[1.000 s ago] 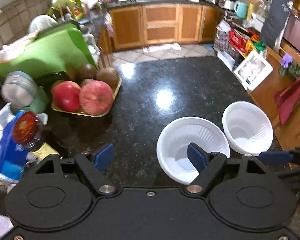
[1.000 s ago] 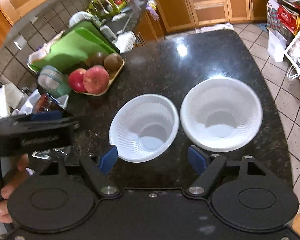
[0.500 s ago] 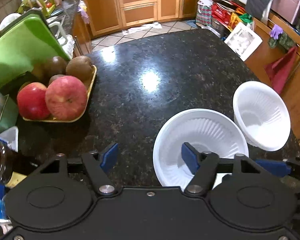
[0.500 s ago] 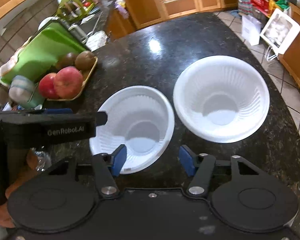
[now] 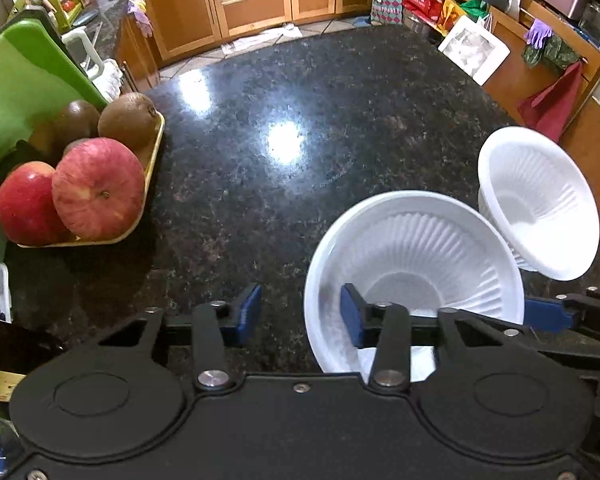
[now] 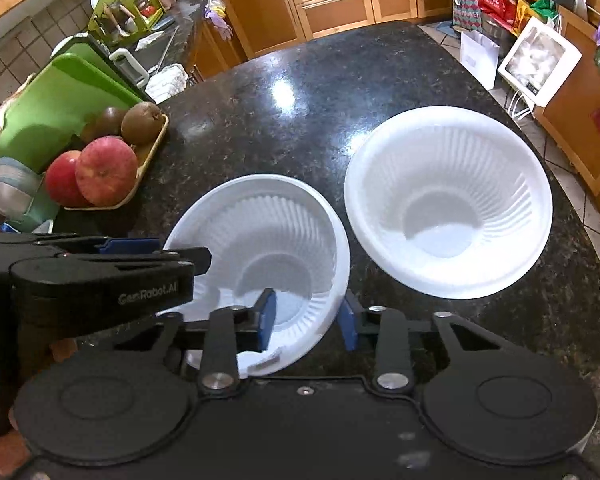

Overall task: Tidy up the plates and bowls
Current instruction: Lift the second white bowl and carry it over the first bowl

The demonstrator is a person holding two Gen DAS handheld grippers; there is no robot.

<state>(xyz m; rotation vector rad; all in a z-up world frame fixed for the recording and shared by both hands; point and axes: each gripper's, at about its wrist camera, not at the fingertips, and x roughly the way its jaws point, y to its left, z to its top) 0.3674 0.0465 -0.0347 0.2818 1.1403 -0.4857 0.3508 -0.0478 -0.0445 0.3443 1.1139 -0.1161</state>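
Left wrist: the left gripper (image 5: 300,312) was closing over the near bowl (image 5: 416,256)'s left rim on the counter (image 5: 300,100), not pinching yet.

Right wrist: the right gripper (image 6: 308,320) was closing on its right rim. Probably lifting it into the far bowl (image 6: 448,204) next.

Two wrist fisheye cams, both close above a dark granite counter (image 5: 300,92), angled steeply down, facing 12 o'clock toward the cabinets. Shared: near bowl (image 5: 416,256) (image 6: 276,240), far bowl (image 5: 540,204) (image 6: 448,200), fruit tray at 9–10 o'clock (image 5: 148,172) (image 6: 148,160).
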